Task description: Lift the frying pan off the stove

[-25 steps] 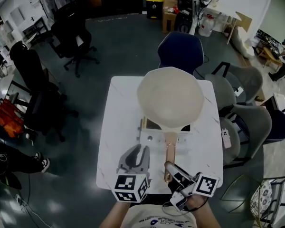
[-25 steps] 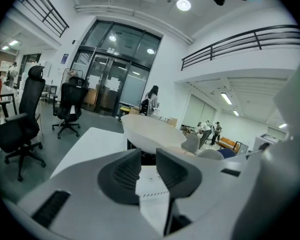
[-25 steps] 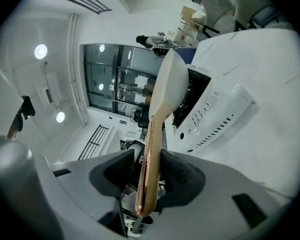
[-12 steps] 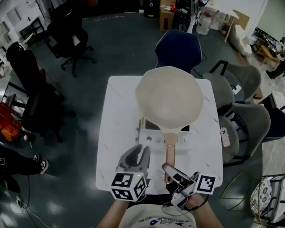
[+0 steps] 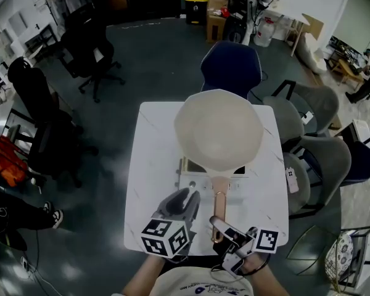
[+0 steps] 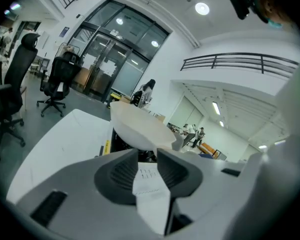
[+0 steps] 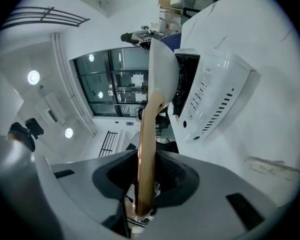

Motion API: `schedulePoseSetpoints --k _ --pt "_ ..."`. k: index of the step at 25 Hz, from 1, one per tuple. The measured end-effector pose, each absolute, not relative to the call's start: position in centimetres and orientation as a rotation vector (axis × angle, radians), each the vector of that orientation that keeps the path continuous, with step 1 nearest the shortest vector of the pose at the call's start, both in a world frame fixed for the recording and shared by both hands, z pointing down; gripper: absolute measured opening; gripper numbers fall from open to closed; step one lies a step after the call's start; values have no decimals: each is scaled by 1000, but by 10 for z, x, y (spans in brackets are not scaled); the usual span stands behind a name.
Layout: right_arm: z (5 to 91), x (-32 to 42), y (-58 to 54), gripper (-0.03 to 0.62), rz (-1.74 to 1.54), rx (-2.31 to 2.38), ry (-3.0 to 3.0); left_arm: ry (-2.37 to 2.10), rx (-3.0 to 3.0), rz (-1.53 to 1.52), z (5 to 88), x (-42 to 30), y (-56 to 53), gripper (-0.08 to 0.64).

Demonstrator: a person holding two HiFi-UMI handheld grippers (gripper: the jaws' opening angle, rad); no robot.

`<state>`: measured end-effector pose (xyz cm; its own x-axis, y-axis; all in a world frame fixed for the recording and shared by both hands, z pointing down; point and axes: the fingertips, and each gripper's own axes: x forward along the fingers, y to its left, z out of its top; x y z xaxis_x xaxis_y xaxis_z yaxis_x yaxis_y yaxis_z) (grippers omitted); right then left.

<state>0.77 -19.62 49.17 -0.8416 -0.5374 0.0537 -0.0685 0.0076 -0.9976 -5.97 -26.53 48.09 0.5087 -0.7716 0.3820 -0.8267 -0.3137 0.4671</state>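
A cream frying pan [image 5: 219, 128] sits over a small white stove [image 5: 197, 180] on the white table [image 5: 151, 165]. Its copper handle [image 5: 220, 197] points toward me. My right gripper [image 5: 218, 224] is at the handle's near end. In the right gripper view the handle [image 7: 146, 149] runs straight between the closing jaws of that gripper [image 7: 145, 184], and both pads meet it. The pan's bowl [image 7: 162, 76] lies against the stove [image 7: 210, 96]. My left gripper [image 5: 188, 197] hovers left of the handle, shut and empty [image 6: 147, 154], and faces the pan [image 6: 140, 129].
Grey and blue chairs [image 5: 308, 140] crowd the table's right and far sides. Black office chairs [image 5: 89, 42] stand on the floor to the left. The table's front edge is right below both grippers.
My left gripper has crept forward and rightward, closer to the stove's front. The right gripper stays at the handle's end.
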Motion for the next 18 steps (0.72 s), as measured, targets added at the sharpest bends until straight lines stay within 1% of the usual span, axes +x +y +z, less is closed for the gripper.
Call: schedulePoseSetpoints --k 2,4,7,10,18 --pt "492 7 -196 110 -1894 -618 1954 -1246 2101 65 480 -58 -270 105" --pt "493 7 -196 112 -1891 -616 1965 -1180 2050 -7 477 -56 -275 129" --pt "493 7 -196 112 -1905 -619 1964 -1037 1954 -98 477 -46 -284 211" --pt "494 7 -196 112 -1903 -619 1989 -916 1890 -123 482 -34 -293 256" --pt "494 6 -195 112 -1906 -613 2005 -771 1863 -93 492 -10 -309 264"
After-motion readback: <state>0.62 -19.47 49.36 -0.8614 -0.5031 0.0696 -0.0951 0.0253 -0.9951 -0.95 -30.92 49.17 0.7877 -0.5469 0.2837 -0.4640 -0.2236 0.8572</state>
